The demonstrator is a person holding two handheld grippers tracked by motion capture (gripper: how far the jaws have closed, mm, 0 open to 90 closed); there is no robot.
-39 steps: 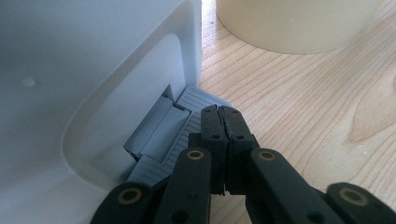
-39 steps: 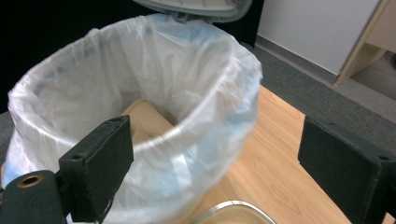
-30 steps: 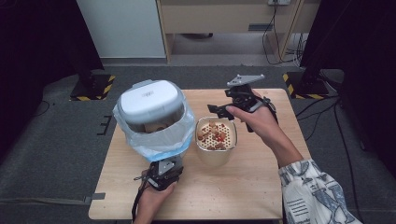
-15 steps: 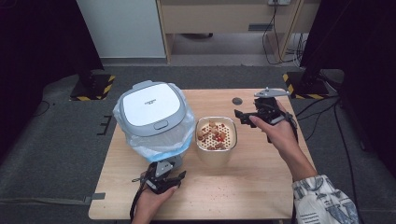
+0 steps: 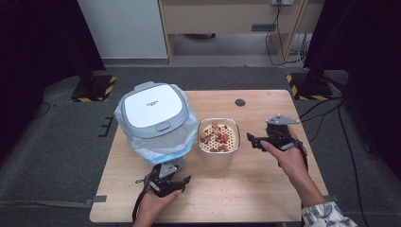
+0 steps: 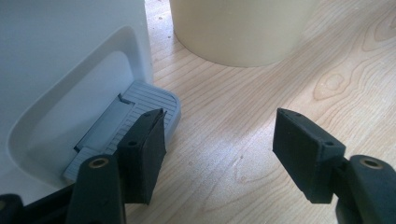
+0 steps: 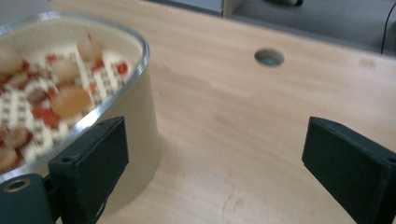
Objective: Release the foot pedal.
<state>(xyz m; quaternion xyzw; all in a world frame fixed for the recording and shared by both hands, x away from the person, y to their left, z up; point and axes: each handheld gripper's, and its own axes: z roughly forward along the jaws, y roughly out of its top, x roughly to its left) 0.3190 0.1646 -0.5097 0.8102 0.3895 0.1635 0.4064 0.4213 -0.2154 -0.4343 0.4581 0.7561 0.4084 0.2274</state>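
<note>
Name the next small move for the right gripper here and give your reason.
Probably ease the right gripper leftward until its open jaws straddle the wall of the beige container. The container of food scraps stands beside the lidded bin, and in the right gripper view one pad is alongside its wall, gripping nothing.

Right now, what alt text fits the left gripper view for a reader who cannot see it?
The left gripper has its black jaws wide open low over a wooden table, one jaw beside the grey ribbed foot pedal of a white bin. A beige container stands behind.
</note>
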